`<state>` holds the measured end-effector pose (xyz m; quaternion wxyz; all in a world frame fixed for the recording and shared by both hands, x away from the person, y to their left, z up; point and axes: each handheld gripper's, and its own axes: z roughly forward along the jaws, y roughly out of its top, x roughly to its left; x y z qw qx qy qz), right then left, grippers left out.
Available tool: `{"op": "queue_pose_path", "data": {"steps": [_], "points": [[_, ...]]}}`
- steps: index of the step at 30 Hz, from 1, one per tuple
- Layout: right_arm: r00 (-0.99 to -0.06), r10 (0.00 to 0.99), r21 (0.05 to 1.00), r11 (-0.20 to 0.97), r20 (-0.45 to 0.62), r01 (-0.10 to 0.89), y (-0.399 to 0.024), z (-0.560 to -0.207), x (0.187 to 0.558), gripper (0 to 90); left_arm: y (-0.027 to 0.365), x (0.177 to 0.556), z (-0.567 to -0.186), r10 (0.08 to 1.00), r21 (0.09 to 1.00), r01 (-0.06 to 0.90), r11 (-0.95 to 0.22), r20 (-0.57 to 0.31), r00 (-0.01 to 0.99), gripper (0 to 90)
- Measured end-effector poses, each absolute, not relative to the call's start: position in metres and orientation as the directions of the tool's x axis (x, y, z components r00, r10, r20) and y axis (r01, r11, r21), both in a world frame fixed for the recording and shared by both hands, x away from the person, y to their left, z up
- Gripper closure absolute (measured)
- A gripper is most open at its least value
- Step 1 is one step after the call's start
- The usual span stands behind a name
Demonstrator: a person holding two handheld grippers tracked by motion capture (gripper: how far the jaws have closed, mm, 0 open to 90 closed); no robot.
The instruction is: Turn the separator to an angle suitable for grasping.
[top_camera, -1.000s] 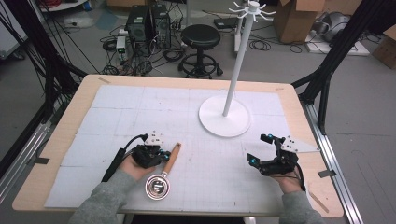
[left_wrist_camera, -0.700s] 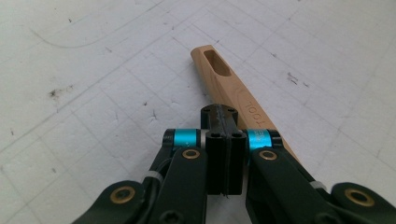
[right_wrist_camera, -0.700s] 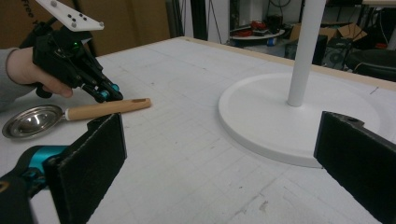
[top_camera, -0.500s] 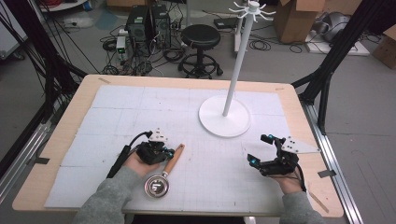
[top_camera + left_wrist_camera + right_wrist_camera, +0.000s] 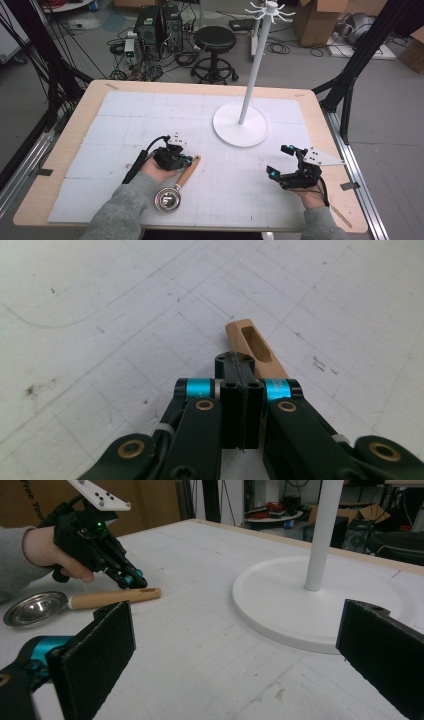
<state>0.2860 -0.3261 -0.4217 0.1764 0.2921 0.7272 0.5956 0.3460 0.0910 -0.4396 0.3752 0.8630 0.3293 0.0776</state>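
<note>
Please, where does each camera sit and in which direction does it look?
High view: above the person's side, looking forward and down on the table; sleeves and both hand-held grippers show.
Left gripper view: on the left hand-held gripper, looking down its shut jaws at the ladle handle.
Right gripper view: on the right hand-held gripper, looking across between its open jaws.
All three share the ladle.

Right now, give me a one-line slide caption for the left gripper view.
Left gripper, jaws shut, poised just above the wooden handle lying on the white gridded mat.
</note>
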Motion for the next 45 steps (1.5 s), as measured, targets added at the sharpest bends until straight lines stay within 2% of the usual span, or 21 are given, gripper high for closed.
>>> {"op": "queue_pose_path", "data": {"steps": [24,45], "points": [[-0.746,0.658,0.970,0.102,0.101,0.222,-0.340,-0.423,0.276,1.4,0.067,0.345,-0.437,0.585,0.684,0.472,-0.556,-0.081,0.807,89.7],[-0.749,0.656,0.971,0.107,0.093,0.214,-0.339,-0.423,0.278,1.4,0.051,0.327,-0.433,0.481,0.656,0.392,-0.645,-0.051,0.875,89.6]]}}
